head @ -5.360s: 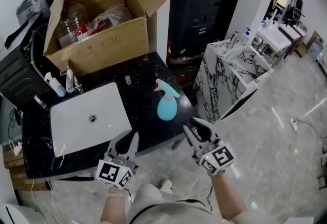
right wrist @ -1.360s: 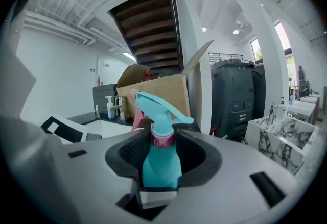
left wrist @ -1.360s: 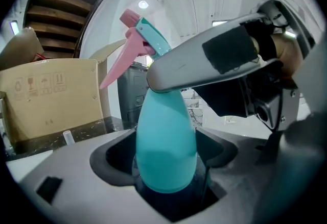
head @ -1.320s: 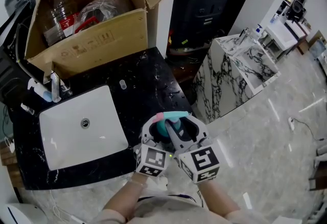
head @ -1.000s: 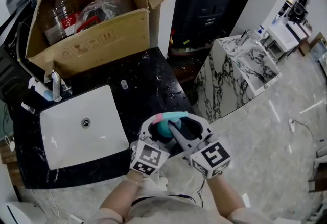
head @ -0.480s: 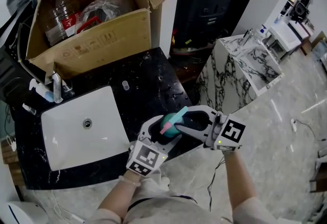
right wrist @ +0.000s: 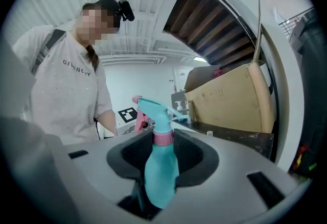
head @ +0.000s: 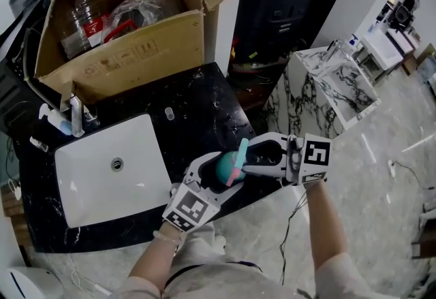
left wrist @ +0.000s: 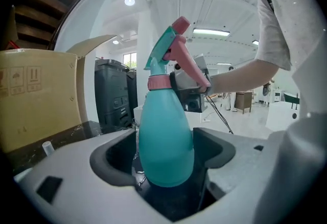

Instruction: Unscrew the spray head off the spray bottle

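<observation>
A teal spray bottle (head: 222, 168) with a teal and pink spray head (head: 240, 153) stands at the front edge of the black counter (head: 197, 103). My left gripper (head: 215, 174) comes from the lower left. Its jaws have just been closing a little and press on the bottle's body (left wrist: 166, 136). My right gripper (head: 249, 160) reaches in from the right, shut on the spray head near the pink collar (right wrist: 163, 138). In the left gripper view the right gripper (left wrist: 191, 90) shows behind the trigger (left wrist: 186, 59).
A white sink (head: 88, 185) with a faucet (head: 75, 114) lies left of the bottle. An open cardboard box (head: 122, 52) full of bottles and bags stands at the back. A small vial (head: 168, 113) lies on the counter. Marble-patterned stands (head: 327, 83) are at the right.
My right gripper has swung round the bottle from the front to its right side. The spray head has turned with it. The left gripper has kept its place on the body.
</observation>
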Action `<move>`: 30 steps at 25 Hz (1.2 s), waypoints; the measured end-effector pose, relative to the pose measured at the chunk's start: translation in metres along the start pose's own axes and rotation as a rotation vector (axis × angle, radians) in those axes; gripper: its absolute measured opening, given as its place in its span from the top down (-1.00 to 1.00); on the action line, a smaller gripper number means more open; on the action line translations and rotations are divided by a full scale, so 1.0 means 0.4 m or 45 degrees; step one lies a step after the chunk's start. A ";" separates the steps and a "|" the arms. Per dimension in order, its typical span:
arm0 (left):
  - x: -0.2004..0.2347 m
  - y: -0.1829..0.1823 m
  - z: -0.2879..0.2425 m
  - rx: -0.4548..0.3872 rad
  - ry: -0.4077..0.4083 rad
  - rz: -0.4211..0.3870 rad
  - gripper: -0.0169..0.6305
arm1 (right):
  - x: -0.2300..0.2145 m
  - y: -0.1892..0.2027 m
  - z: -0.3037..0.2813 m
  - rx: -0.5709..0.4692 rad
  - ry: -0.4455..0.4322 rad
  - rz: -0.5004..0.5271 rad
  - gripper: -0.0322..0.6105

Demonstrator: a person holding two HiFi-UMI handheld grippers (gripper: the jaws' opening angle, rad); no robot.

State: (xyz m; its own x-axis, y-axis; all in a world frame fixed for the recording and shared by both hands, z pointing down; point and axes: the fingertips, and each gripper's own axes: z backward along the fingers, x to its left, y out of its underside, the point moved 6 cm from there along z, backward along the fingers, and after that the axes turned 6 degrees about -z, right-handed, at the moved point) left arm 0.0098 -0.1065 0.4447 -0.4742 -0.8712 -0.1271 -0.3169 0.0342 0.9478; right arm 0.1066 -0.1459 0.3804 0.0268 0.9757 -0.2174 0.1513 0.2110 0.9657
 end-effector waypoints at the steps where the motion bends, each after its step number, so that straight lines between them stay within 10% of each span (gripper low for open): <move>1: -0.002 -0.001 -0.005 -0.001 0.016 -0.005 -0.10 | 0.001 -0.001 -0.001 0.005 -0.021 0.000 0.48; 10: 0.001 0.002 -0.036 0.023 0.111 -0.008 -0.19 | -0.004 0.000 -0.004 0.003 -0.065 -0.041 0.45; 19: -0.007 0.003 -0.040 0.055 0.041 -0.025 -0.19 | 0.132 -0.026 0.065 -0.393 0.435 -0.143 -0.06; 30: -0.012 0.001 -0.043 0.054 -0.039 0.000 -0.19 | 0.156 -0.023 -0.027 -0.278 0.855 -0.089 0.02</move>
State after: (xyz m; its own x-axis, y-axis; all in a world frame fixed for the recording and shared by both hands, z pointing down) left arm 0.0260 -0.1105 0.4508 -0.4986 -0.8560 -0.1366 -0.3513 0.0555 0.9346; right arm 0.0961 -0.0862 0.3595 -0.6015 0.7698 -0.2134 -0.0731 0.2130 0.9743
